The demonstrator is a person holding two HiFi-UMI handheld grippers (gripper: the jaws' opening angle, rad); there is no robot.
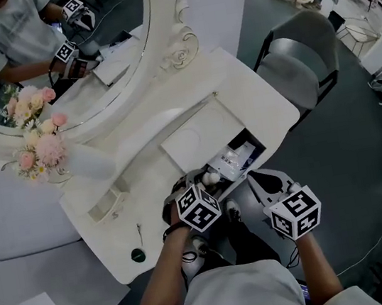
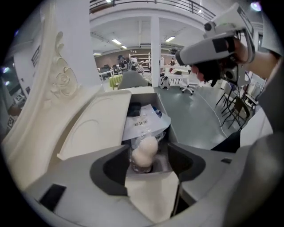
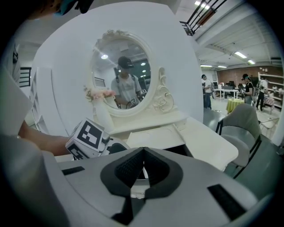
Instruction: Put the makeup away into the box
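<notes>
Left gripper [image 2: 146,163] and right gripper [image 3: 142,153]: grey shells, black textured pads [image 3: 128,167], each bearing a white cube [image 1: 295,212] with black square markers. I wear a pale short-sleeved shirt [image 1: 235,295].

Light: head view dim, grey, flat; gripper views brighter under far ceiling strip lights [image 2: 116,42] | Shadows: soft | Edges: fisheye bending, black corners | Focus: left gripper [image 2: 148,155] blurred near lens

grey chair [image 1: 295,73] beside white vanity [image 1: 263,101] with oval mirror [image 1: 115,13], grey floor [image 1: 364,156].
</notes>
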